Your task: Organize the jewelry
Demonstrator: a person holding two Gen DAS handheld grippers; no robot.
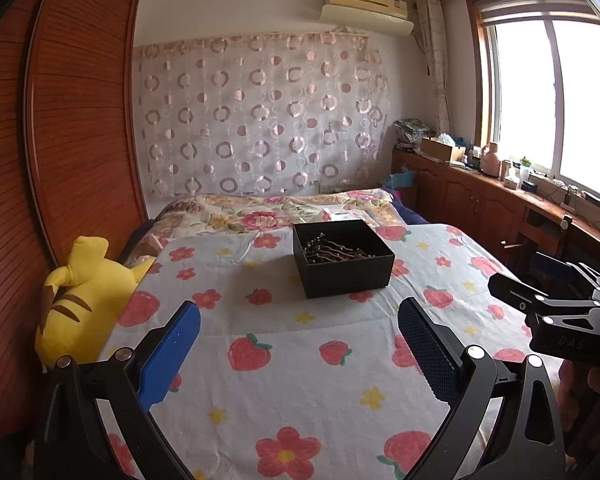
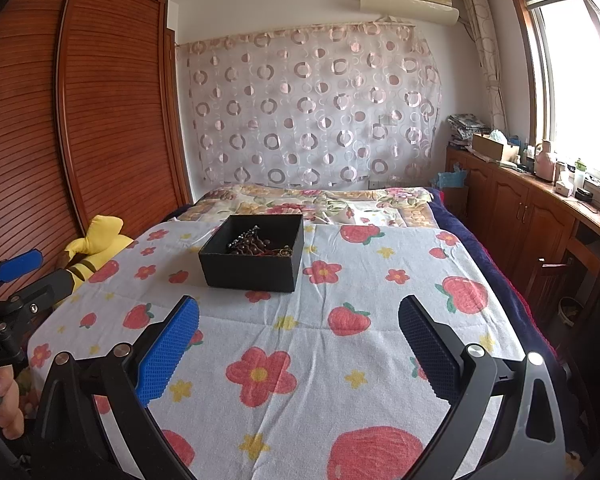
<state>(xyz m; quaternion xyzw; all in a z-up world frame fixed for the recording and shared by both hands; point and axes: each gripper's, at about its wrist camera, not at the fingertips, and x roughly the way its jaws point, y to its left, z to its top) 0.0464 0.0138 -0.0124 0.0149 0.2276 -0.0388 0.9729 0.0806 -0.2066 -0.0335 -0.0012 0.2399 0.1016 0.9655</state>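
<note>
Jewelry: a tangled heap of dark beads and thin metal pieces inside the black box, which sits on the bed toward 12 o'clock from both claws, well apart from them.
Handling, jewelry: judged light, limp and snag-prone; strands probably come up together. Take hold at a bead cluster or one free strand, pinching gently.
Handling, box: looks stiff-walled and light, likely to slide on the soft cover; take one wall by its rim if steadying is needed.
Left claw: jaws spread wide, holding nothing, above the strawberry-print cover.
Right claw: jaws likewise spread and empty.
Left wrist view only: wavy metal pieces against the box's far wall; the right claw at 3 o'clock.
Right wrist view only: a rounder bead mass with a glinting piece; the box at 11 o'clock; the left claw at 9 o'clock.
Yellow plush toy: at the bed's left edge.
</note>
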